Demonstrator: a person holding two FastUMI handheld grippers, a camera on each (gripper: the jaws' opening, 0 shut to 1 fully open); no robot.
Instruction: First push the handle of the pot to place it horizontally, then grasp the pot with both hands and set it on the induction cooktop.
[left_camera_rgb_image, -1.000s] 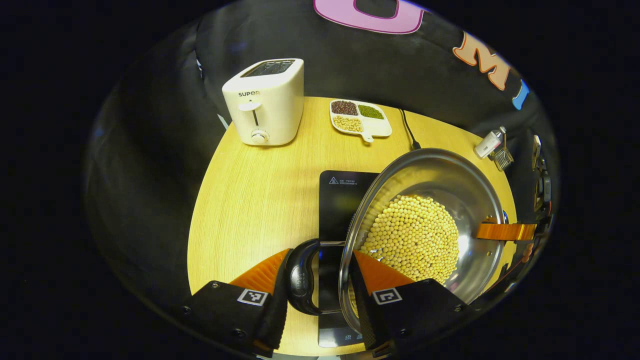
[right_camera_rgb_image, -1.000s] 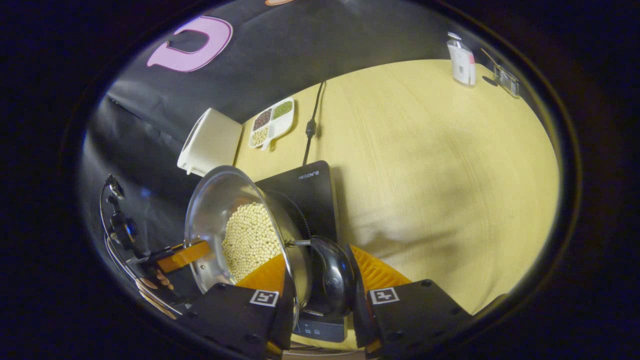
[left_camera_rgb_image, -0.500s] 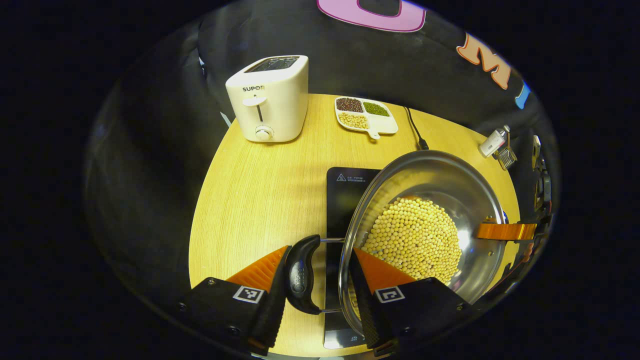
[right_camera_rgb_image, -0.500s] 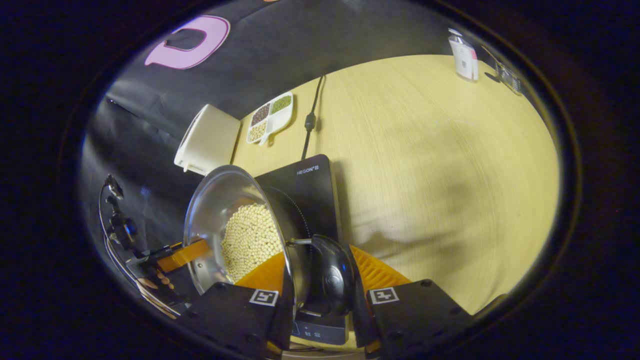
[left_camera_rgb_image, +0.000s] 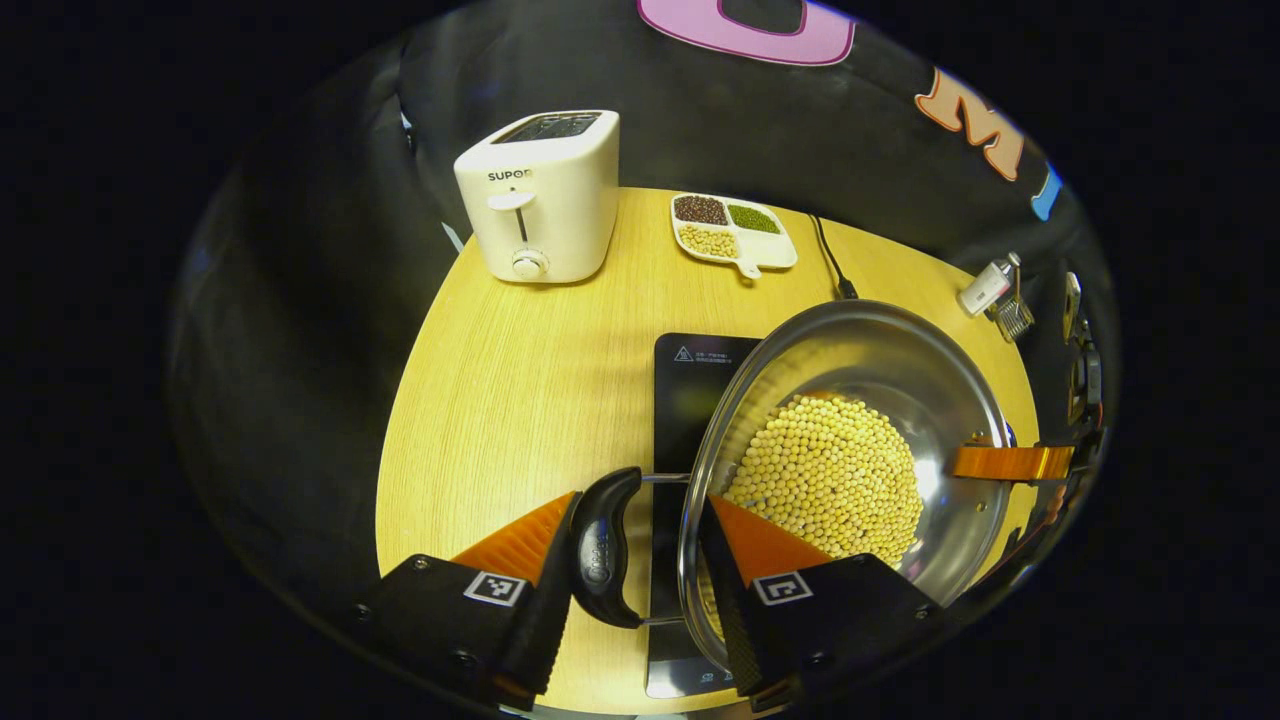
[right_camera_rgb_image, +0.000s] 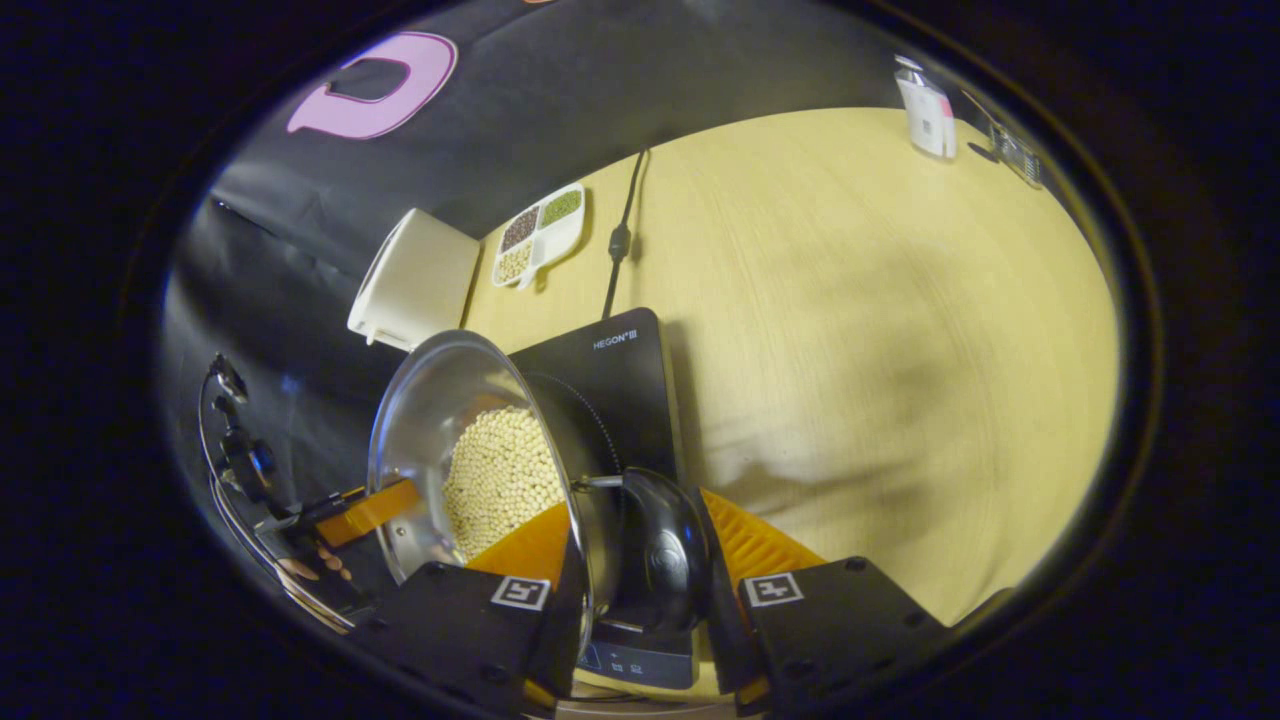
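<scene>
Claws (left_camera_rgb_image: 640, 545) (right_camera_rgb_image: 635, 560) each pinch a pot (left_camera_rgb_image: 900, 370) handle and rim above the induction cooktop (left_camera_rgb_image: 690, 400).

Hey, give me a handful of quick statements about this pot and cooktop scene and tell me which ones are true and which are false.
1. The round stainless steel pot holds pale yellow beans. True.
2. The white toaster lies tipped on its side. False: it stands upright at the far edge of the round wooden table.
3. The left gripper straddles the pot's black side handle and rim. True.
4. The flat black induction cooktop has no cord. False: a black cable runs from its far edge.
5. The white divided dish is empty. False: three compartments hold dark, green and pale grains.
</scene>
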